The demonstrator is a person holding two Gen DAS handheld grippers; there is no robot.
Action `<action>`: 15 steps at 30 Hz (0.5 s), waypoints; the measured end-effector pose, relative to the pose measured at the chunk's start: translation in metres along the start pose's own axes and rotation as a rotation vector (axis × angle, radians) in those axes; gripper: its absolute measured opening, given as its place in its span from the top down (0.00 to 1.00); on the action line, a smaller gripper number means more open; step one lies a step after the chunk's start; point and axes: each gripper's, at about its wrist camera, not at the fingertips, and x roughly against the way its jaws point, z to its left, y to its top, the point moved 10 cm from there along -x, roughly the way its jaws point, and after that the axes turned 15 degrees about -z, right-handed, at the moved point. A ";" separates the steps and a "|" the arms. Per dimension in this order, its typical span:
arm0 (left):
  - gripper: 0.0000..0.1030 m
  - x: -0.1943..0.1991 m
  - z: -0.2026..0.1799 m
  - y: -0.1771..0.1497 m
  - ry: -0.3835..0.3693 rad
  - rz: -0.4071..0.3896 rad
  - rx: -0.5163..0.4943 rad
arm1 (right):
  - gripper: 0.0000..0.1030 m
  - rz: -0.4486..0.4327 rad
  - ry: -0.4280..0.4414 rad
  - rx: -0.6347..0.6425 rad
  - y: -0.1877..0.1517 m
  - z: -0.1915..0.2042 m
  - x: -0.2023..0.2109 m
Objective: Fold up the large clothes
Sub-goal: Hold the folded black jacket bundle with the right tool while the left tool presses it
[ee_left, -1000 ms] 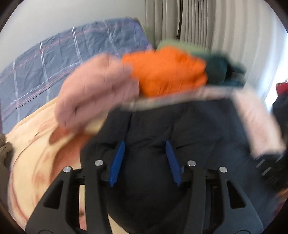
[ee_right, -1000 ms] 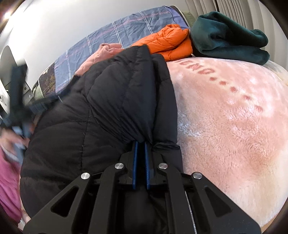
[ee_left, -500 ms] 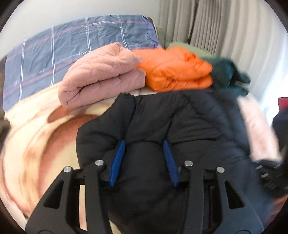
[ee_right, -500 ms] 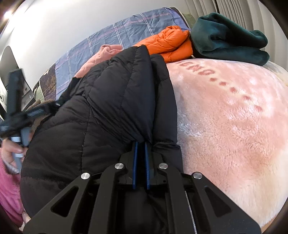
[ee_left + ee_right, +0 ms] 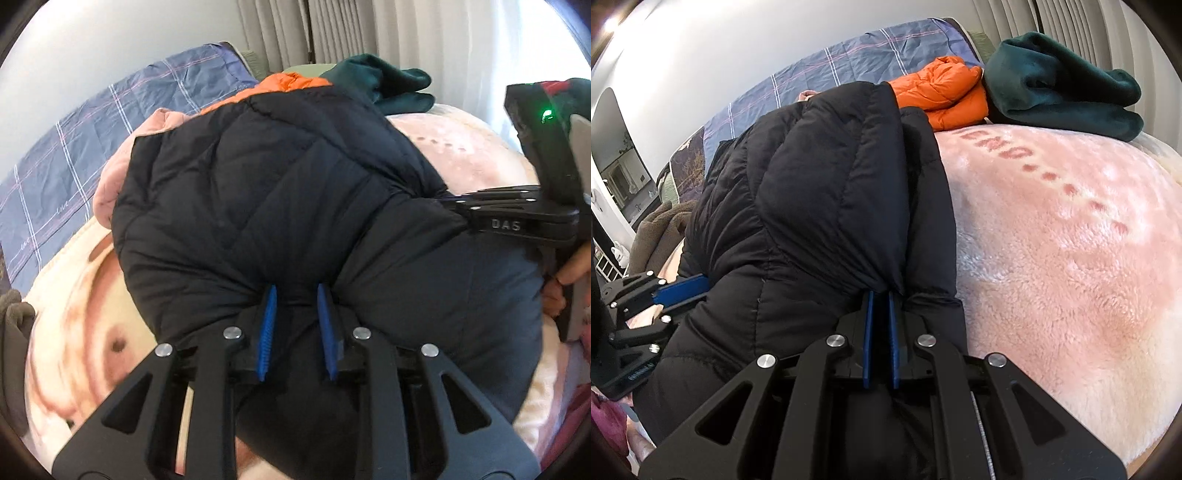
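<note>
Black puffer jacket (image 5: 280, 192) on the pink blanket (image 5: 1052, 258).
I see my left gripper (image 5: 297, 325) and right gripper (image 5: 880, 325) each clenched on its fabric.

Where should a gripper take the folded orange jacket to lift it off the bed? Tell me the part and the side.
Take the orange jacket at its rounded folded edge facing the pink blanket, coming in low from that side. Its layers show stacked there, so one pinch probably catches them all. The black jacket and green blanket crowd its other sides.
</note>
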 end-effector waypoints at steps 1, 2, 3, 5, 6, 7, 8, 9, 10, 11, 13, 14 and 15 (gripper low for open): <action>0.78 -0.002 -0.001 -0.001 0.007 0.003 -0.010 | 0.93 0.001 0.001 -0.003 0.000 0.000 0.000; 0.78 -0.004 -0.002 -0.001 0.013 0.005 -0.027 | 0.93 0.001 0.001 -0.006 0.000 0.000 0.000; 0.78 -0.004 -0.002 -0.001 0.013 0.005 -0.029 | 0.93 0.001 0.003 -0.007 0.000 0.001 0.001; 0.78 -0.002 0.001 0.001 0.000 0.003 -0.005 | 0.93 0.000 0.002 -0.006 0.000 0.001 0.001; 0.78 0.002 0.003 0.003 -0.011 0.001 0.020 | 0.93 0.000 0.001 -0.006 0.000 0.001 0.001; 0.79 0.006 0.002 0.005 -0.020 -0.001 0.043 | 0.93 0.000 0.002 -0.007 0.000 0.001 0.001; 0.78 0.014 0.004 0.008 -0.034 -0.005 0.077 | 0.93 -0.001 0.002 -0.009 0.000 0.001 0.002; 0.78 0.023 0.004 0.012 -0.050 -0.016 0.106 | 0.93 0.000 0.005 -0.014 0.000 0.001 0.001; 0.76 0.031 0.004 0.015 -0.056 -0.027 0.117 | 0.93 0.000 0.008 -0.019 0.000 0.000 0.001; 0.69 0.043 0.004 0.017 -0.056 -0.041 0.118 | 0.93 0.000 0.010 -0.021 0.000 0.000 0.001; 0.60 0.066 -0.002 0.015 -0.050 -0.054 0.091 | 0.93 0.000 0.013 -0.025 0.000 0.000 0.001; 0.56 0.073 -0.005 0.012 -0.053 -0.054 0.078 | 0.93 0.000 0.013 -0.025 0.000 0.000 0.001; 0.53 0.082 -0.011 0.008 -0.060 -0.047 0.059 | 0.93 0.000 0.013 -0.025 0.000 0.000 0.001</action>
